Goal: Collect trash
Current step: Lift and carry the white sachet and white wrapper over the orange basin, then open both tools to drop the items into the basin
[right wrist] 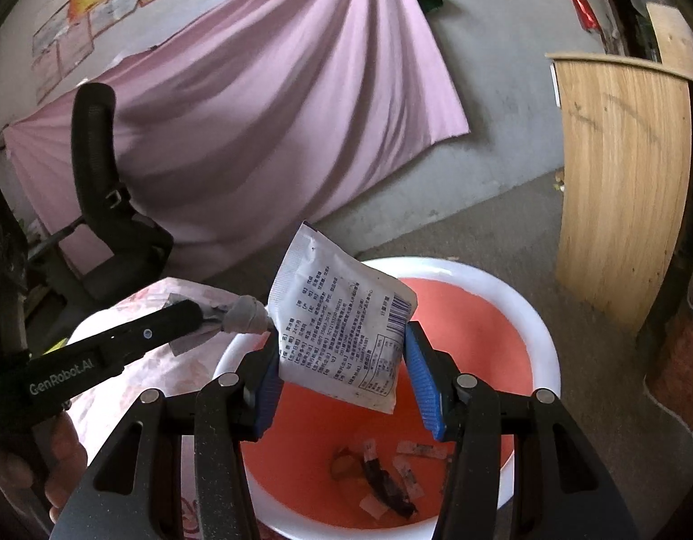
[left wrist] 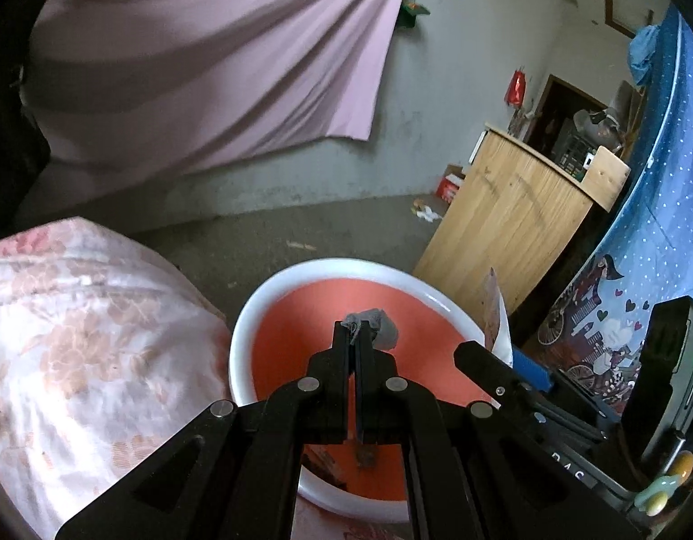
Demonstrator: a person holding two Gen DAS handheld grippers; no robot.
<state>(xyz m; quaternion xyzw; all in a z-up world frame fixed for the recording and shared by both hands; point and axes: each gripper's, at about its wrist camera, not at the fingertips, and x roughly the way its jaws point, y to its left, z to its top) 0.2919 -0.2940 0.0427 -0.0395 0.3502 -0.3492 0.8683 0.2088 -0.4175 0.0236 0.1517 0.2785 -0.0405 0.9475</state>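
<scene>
Where the left claw (right wrist: 252, 317) crosses, "GenRobot.AI" along its black arm.

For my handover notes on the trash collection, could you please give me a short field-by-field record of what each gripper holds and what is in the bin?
bin: round white plastic bin with a red inside, below both grippers
bin contents: small paper scraps and a dark wrapper on the bottom
left gripper: jaws shut on a crumpled grey wad of paper, above the bin
right gripper: jaws clamped on a white printed sachet with a barcode, above the bin
beside bin: pink floral bedding
</scene>
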